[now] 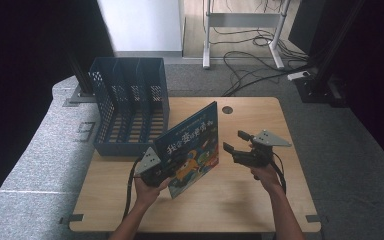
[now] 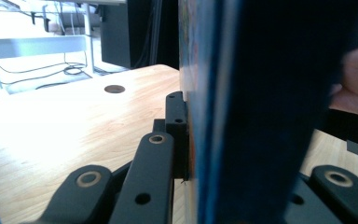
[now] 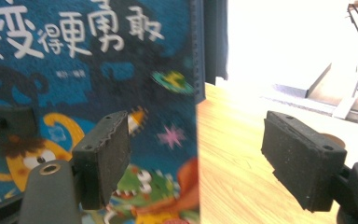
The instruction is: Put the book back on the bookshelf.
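The left gripper (image 1: 156,172) clamps the lower edge of a picture book (image 1: 192,147), holding it upright and tilted above the table (image 1: 240,200) — just right of the blue file rack (image 1: 130,107), whose slots look empty. Likely the book goes into the rack; that step is not yet done. The right gripper (image 1: 236,142) stands open beside the book, holding nothing. The right gripper view shows the cover's cartoon art; the left gripper view shows the book edge-on between its jaws.

Dark-blue picture book cover (image 1: 192,150): white characters, orange and yellow cartoon figures, pink star. Slate-blue perforated plastic file rack (image 1: 130,105). Pale wood-grain tabletop (image 1: 260,200).
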`<state>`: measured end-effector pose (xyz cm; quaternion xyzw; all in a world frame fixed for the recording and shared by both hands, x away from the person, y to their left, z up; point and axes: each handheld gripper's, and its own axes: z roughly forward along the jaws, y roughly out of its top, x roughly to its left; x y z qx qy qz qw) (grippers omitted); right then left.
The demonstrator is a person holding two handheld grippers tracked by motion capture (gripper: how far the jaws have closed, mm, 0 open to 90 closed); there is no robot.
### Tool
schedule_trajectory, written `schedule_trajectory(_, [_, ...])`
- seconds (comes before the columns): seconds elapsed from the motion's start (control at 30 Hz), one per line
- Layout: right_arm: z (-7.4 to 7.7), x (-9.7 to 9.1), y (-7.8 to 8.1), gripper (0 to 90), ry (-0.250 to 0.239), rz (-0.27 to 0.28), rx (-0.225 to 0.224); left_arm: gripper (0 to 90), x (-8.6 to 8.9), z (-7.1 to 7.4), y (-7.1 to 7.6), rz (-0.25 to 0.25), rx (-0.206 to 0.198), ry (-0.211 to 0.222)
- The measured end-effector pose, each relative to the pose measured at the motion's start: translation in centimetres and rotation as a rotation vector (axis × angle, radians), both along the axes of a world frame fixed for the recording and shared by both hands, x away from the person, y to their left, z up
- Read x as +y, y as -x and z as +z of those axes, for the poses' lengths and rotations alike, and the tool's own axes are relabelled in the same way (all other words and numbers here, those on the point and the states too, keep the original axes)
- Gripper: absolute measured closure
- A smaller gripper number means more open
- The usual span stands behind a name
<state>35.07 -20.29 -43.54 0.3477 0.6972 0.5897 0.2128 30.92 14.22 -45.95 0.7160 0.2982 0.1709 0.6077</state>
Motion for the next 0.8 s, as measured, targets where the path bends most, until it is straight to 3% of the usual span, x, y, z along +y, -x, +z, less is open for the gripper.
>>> schedule_trajectory(0.33, [-2.4, -1.7, 0.9, 23.6, -0.015, -0.030, 0.066, 82.3, 0.4, -0.1, 0.8, -0.005, -0.034, 0.028])
schedule_trajectory(0.47, [-3.5, -2.3, 1.4, 23.9, -0.026, -0.043, 0.078, 82.3, 1.0, 0.2, 0.7, 0.007, -0.018, 0.067])
schedule_trajectory(0.8, [-5.0, -2.2, 1.7, 24.1, -0.012, -0.039, 0.103, 82.1, 1.4, 0.1, 0.6, 0.017, 0.004, 0.077])
